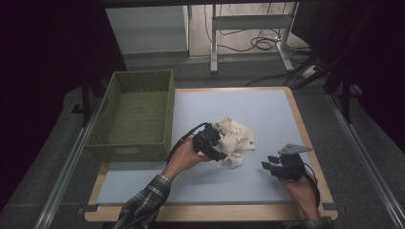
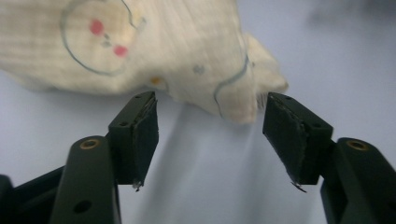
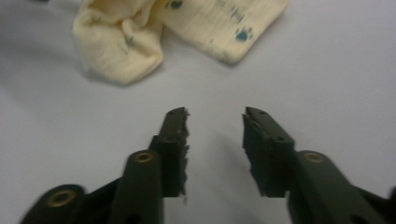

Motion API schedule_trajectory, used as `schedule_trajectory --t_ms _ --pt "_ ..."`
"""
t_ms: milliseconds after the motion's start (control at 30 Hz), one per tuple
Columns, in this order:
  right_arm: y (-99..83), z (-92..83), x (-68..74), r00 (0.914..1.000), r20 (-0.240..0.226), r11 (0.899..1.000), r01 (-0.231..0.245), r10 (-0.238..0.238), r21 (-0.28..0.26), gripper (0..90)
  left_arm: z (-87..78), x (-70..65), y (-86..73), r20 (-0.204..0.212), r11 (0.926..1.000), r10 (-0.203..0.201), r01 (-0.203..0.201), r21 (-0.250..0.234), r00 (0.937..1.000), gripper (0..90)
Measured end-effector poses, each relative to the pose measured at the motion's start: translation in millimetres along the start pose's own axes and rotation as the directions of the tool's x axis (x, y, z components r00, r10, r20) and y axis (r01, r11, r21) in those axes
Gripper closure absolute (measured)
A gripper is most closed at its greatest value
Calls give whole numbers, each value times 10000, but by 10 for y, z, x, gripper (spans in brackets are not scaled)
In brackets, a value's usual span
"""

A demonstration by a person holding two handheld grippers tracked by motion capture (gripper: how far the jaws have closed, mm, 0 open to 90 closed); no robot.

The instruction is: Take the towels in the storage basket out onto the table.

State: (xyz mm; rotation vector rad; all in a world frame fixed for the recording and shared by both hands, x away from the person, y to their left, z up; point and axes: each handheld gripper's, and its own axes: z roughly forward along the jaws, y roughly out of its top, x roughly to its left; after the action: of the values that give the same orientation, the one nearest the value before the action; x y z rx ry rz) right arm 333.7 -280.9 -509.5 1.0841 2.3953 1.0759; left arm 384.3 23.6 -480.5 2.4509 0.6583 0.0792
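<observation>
Tabletop [image 1: 267, 109]: green basket [image 1: 135, 114], cloth [image 1: 236, 138] alongside

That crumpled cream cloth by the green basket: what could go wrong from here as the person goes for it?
1. The left hand-held gripper has open jaws at the edge of the cloth, none of it between them yet; closing now might catch only a thin corner that slips out.
2. The cloth is bunched in folds, so a pinch may lift one layer and leave the rest dragging.
3. The right hand-held gripper stands apart on the bare table, so a sagging cloth might snag the basket rim.
</observation>
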Motion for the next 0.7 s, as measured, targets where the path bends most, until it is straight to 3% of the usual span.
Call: schedule_trajectory --t_ms 167,267,467,533,567,600,700 --pt "167 99 -78 9999 -59 10000 84 -84 36 667 89 -48 -79 29 10000 96 -96 -19 10000 370" --pt "321 278 -115 9998 -14 9998 192 -192 42 656 189 -65 -95 -203 9998 160 -162 -83 9997 401" --pt "456 548 -155 9997 124 9997 190 -192 165 614 313 -58 -80 -243 9994 -88 79 -347 9997 544" --pt "487 645 -137 9989 294 9989 353 -363 315 619 349 -46 -73 -195 9992 -202 195 -355 9996 641" --pt "497 691 -123 9979 375 9977 503 -520 458 644 361 -39 -71 -209 9993 -245 239 -281 9995 683" --pt "506 726 -95 9977 404 9975 518 -538 483 779 371 -23 -82 -306 9994 -229 221 -249 9993 790" --pt "509 717 -51 9957 521 9956 739 -770 583 872 324 20 -112 -257 9987 -410 402 -300 9988 822"
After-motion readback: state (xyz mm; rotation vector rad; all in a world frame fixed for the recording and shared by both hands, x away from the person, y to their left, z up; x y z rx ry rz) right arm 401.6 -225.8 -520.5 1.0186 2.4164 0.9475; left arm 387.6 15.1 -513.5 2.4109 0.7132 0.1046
